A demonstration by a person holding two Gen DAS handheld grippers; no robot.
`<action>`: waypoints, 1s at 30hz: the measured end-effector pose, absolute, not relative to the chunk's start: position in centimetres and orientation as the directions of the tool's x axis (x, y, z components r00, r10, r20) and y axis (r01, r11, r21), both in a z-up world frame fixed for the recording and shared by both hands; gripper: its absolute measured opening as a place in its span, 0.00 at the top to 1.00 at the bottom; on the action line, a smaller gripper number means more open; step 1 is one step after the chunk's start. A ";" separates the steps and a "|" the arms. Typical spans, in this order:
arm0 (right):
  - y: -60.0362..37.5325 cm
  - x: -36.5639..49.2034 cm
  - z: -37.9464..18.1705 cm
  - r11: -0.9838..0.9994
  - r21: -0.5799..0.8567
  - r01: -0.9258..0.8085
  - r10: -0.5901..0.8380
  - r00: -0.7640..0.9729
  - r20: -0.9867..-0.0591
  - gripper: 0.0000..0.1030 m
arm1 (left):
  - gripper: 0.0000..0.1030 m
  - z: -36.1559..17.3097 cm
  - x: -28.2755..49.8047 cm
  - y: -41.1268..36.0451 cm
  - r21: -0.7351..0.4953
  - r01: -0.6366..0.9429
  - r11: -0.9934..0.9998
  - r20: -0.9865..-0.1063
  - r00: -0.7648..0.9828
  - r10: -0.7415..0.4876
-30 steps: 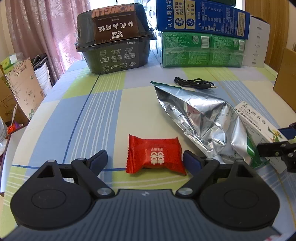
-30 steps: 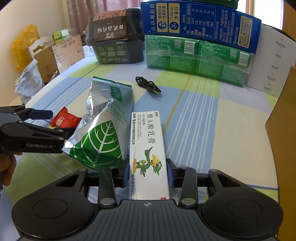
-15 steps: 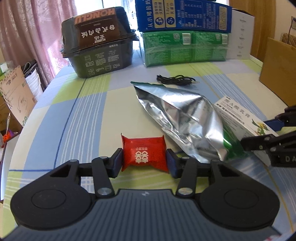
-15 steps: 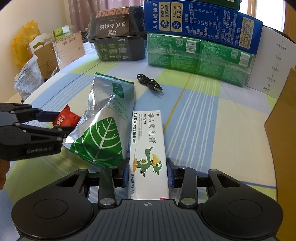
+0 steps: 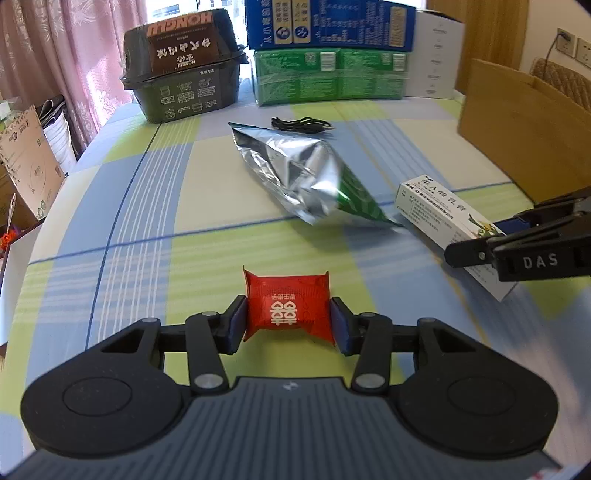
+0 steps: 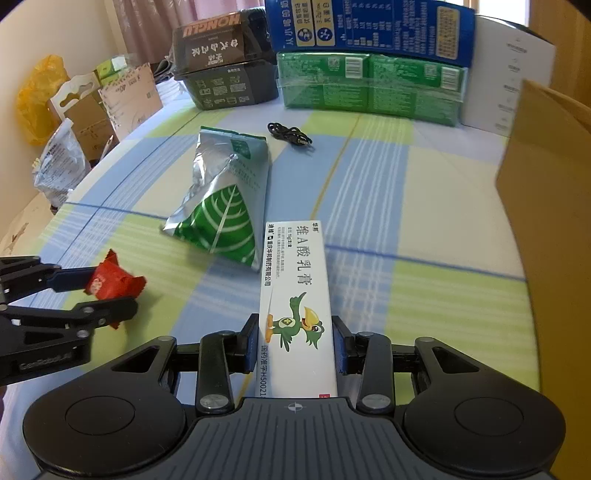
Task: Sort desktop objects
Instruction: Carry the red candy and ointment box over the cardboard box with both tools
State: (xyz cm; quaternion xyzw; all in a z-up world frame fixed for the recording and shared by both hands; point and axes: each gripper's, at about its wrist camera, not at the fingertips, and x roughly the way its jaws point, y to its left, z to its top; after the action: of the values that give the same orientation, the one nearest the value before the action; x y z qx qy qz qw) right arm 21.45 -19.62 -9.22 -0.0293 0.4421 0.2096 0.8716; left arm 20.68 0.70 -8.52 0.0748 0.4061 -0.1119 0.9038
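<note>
Checked cloth in blue, green and cream covers the table (image 5: 155, 206) we work over, and its left edge curves away toward cardboard and bags on the floor. Along the far side we see a blue carton (image 6: 369, 26) stacked on a green shrink-wrapped pack (image 6: 369, 86), with a white box (image 6: 513, 74) to their right and a black food tub (image 5: 183, 62) printed "HONGLU" to their left. A brown cardboard box (image 5: 524, 129) stands at the right edge of the table. In the middle lies a silver foil bag (image 6: 221, 192) with a green leaf print, its sealed end toward the cartons, and a small black cable (image 6: 290, 134) sits coiled between the bag and the green pack. Open cloth lies on both sides of the bag and between it and the brown box. Our right gripper (image 6: 295, 343) pinches the near end of a long white ointment box (image 6: 295, 295), printed with a green bird, Chinese characters and "H5002"; its far end reaches just beside the bag. From the left camera that gripper's side reads "DAS". Our left gripper (image 5: 288, 321) is pressed onto a small red candy packet (image 5: 288, 306) with white characters, a pad against each side edge, above the near cloth. From the right camera its side faintly reads "GenRobot.AI".
</note>
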 end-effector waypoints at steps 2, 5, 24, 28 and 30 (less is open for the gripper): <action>-20.2 20.2 -8.8 0.914 0.141 -0.381 0.339 0.525 -0.781 0.65 | 0.60 -7.8 19.2 0.6 0.038 0.261 0.964 -0.745 0.651 -0.147; -20.8 18.6 -7.9 0.919 0.145 -0.368 0.339 0.543 -0.768 0.65 | 0.60 -6.8 17.2 0.4 0.030 0.257 0.966 -0.735 0.661 -0.153; -22.7 8.8 -2.5 0.929 0.181 -0.322 0.355 0.640 -0.681 0.65 | 0.60 -2.1 9.6 -1.8 -0.091 0.147 0.985 -0.730 0.663 -0.166; -23.3 7.6 -1.0 0.932 0.178 -0.316 0.350 0.658 -0.666 0.65 | 0.60 -0.6 8.5 -2.5 -0.098 0.139 0.985 -0.720 0.673 -0.166; -23.7 6.9 -0.2 0.934 0.175 -0.313 0.347 0.667 -0.660 0.65 | 0.60 0.2 7.9 -2.8 -0.098 0.137 0.986 -0.715 0.679 -0.165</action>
State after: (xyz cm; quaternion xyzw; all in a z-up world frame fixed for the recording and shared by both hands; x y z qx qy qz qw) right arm 6.90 -23.67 -0.25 0.0232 0.3659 0.1806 0.9127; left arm 7.88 -2.82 0.22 -0.0183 0.3920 -0.0825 0.9161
